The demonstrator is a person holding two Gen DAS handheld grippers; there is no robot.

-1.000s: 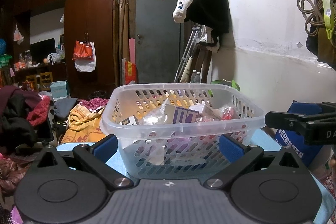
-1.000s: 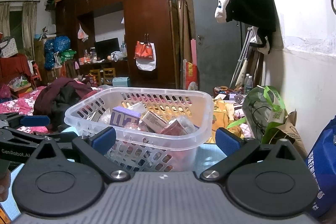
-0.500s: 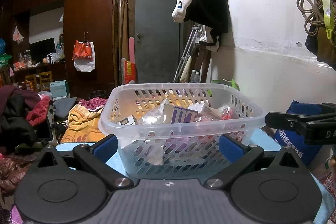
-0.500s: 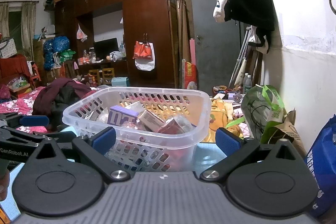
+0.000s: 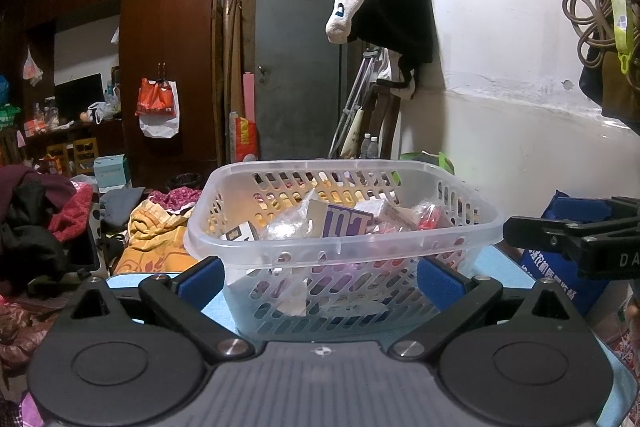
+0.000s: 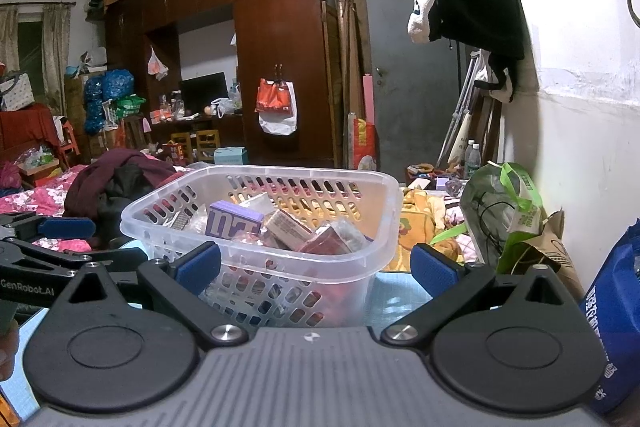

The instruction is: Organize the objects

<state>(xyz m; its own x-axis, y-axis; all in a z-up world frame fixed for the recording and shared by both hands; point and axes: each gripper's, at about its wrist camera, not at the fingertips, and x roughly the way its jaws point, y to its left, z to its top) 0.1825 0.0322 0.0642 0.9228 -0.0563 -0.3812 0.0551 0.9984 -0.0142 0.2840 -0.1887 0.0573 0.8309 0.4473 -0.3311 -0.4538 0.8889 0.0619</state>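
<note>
Since a second ago almost nothing has shifted: the basket point(image 5: 344, 227) sits a touch lower and nearer the left edge in my right view, so I read a small drift of my right tool and no real change on the table.

Both tools are released and empty. The left gripper point(image 5: 320, 277) has its blue pads spread to either side of the basket's near wall, not touching it as far as I can tell. The right gripper point(image 6: 316, 265) is spread the same way, its left pad in front of the basket's near corner and its right pad out over the blue tabletop point(image 6: 394, 301).

The basket stands at my twelve o'clock in the left view and at about eleven o'clock in the right view, upright on the table. Inside it I see a purple box point(image 6: 234, 223), a reddish-brown packet point(image 6: 330, 243), a clear plastic bag point(image 5: 290, 225) and a small black-and-white box point(image 5: 240, 231), all heaped loosely.

My judgement is that the gathering is largely done: nothing loose shows on the strip of table I can see. What may remain is tidying the heap or moving the basket, but the surface close under my tools is hidden, so I cannot rule out leftover items there.
</note>
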